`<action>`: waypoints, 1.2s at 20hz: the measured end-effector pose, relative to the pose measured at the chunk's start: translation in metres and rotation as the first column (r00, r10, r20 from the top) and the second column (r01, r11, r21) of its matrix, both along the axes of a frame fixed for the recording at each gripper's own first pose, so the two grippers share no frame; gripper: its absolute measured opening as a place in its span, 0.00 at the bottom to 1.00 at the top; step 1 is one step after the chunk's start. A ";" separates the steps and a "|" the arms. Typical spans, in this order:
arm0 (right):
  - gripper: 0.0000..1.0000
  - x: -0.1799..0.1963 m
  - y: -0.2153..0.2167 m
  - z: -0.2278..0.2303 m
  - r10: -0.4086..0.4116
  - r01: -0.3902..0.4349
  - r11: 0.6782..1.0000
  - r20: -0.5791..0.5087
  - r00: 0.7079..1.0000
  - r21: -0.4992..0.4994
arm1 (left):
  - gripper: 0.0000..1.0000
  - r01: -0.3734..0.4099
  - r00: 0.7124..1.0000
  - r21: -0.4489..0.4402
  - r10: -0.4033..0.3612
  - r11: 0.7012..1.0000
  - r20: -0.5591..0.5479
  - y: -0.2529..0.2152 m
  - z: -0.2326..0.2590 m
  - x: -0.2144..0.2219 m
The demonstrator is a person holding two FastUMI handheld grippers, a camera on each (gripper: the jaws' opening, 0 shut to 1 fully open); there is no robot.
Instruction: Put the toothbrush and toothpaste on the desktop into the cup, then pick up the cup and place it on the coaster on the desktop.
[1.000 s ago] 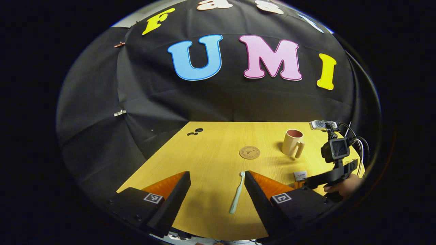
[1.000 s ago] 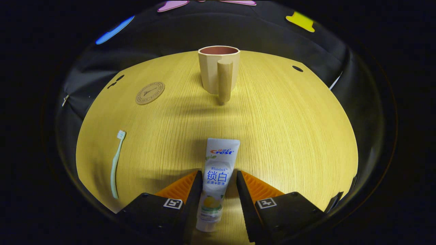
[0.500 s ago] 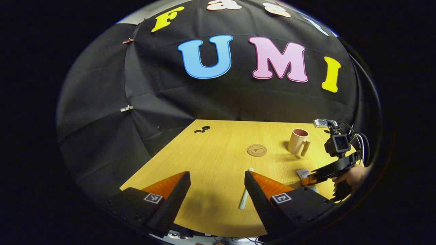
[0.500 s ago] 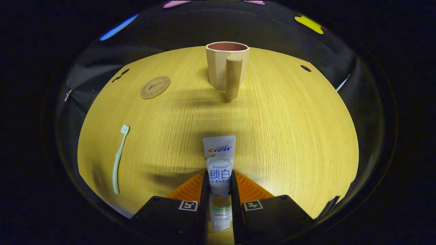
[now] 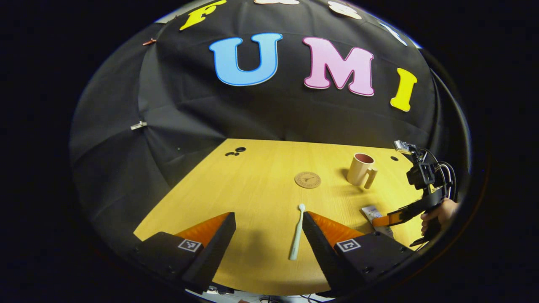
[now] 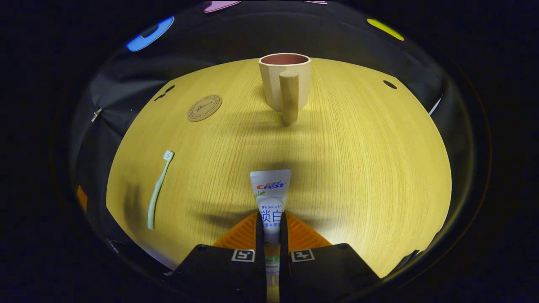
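Right tool (image 6: 268, 235) is clamped on the white printed toothpaste tube (image 6: 269, 198), flat end aimed at the beige handled cup (image 6: 285, 80) ahead for loading; left tool (image 5: 267, 235) hangs released over the pale green toothbrush (image 5: 296, 231) on the yellow wooden desk (image 5: 261, 189); round cork coaster (image 5: 307, 179) waits beside the cup.

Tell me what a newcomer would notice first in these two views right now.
First, the right gripper pinching the toothpaste tube at the desk's near edge, the cup straight ahead with its handle facing the camera. Then the open left gripper above the toothbrush, with the round coaster beyond.
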State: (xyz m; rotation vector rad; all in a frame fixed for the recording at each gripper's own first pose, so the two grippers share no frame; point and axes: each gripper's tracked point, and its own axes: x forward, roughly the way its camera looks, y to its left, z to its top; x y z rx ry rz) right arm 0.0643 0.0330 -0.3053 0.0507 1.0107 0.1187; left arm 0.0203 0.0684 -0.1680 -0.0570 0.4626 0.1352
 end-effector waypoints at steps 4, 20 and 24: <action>0.16 0.006 -0.021 0.022 -0.038 0.037 0.998 0.024 0.999 0.041 | 0.99 0.050 0.995 -0.027 -0.052 0.998 -0.084 -0.006 -0.029 0.030; 0.16 0.014 -0.097 0.094 -0.102 0.092 0.993 0.174 0.979 0.067 | 0.82 0.156 0.900 -0.100 -0.183 0.983 -0.396 -0.046 -0.143 0.081; 0.16 0.022 -0.101 0.104 -0.117 0.100 0.990 0.189 0.975 0.095 | 0.71 0.175 0.879 -0.079 -0.192 0.981 -0.436 -0.047 -0.148 0.079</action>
